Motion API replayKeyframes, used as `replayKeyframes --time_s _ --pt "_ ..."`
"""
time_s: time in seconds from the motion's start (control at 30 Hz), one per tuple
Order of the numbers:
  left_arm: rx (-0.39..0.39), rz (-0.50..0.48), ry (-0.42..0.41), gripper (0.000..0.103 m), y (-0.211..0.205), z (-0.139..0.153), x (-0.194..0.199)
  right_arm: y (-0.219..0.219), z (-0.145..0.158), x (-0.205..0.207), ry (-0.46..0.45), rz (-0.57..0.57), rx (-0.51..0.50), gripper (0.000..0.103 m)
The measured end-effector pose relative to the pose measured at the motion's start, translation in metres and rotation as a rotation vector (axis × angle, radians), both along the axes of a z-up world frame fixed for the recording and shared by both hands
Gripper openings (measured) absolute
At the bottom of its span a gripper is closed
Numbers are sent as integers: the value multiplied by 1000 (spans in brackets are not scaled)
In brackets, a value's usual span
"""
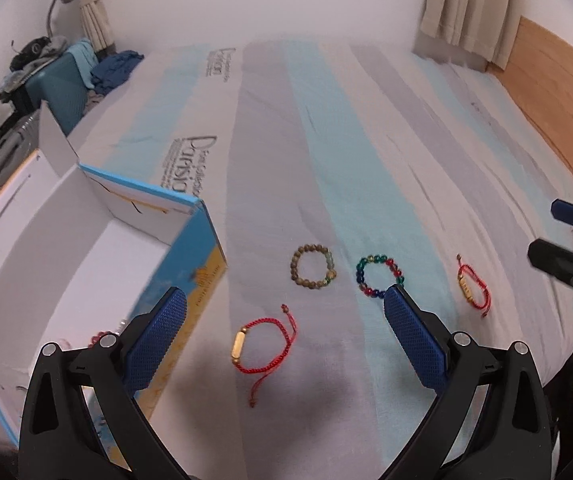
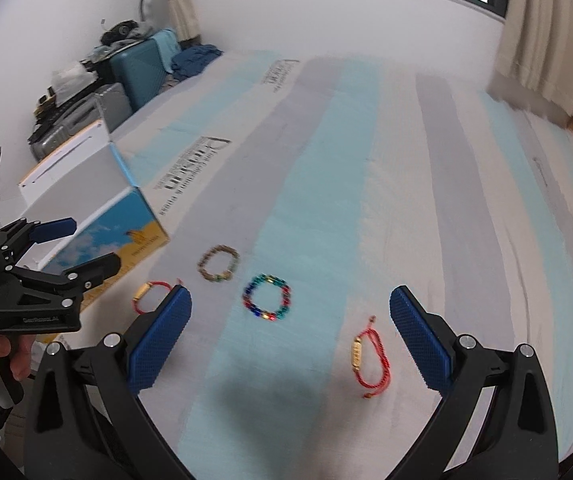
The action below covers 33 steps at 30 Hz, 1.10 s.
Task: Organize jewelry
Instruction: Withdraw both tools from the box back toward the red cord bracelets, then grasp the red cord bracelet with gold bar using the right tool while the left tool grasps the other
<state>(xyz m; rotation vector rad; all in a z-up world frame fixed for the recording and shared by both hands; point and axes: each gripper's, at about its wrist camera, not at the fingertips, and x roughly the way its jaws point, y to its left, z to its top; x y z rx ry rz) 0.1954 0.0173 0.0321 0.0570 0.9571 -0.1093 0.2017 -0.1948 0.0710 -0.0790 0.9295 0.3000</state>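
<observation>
- Bracelets are spread on the bed (image 1: 366,160), four in a loose row to the right of the open box (image 1: 66,264): a red cord (image 1: 264,350) nearest the box, a wooden one (image 1: 313,266), a coloured one (image 1: 378,276), and a second cord (image 2: 368,354) at the far right.
- A fifth beaded piece (image 1: 102,337) seems to lie inside the box already, mostly hidden.
- Left gripper (image 1: 284,344) hangs above the red cord with jaws wide apart and empty; right gripper (image 2: 290,340) is likewise spread and empty, with the second cord just inside its right jaw.
- The red cord's gold tube runs near-to-far, with its tails trailing toward the near edge.
- The second cord also lies lengthwise near-to-far.
- A clean pick would likely be made across the tube's short side, the jaws lowered until they touch the sheet, so the thin cord is not missed.
- Loose sheet fabric could be pinched too.
</observation>
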Motion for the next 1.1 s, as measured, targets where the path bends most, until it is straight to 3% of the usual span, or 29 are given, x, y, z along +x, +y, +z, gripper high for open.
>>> replayKeyframes --time_s 0.57,1.1 --pt "-24 -18 100 96 11 -74 1 -40 -80 13 113 -59 -13 93" --pt "-17 -3 177 85 19 -127 15 -63 -136 25 208 -86 -31 76"
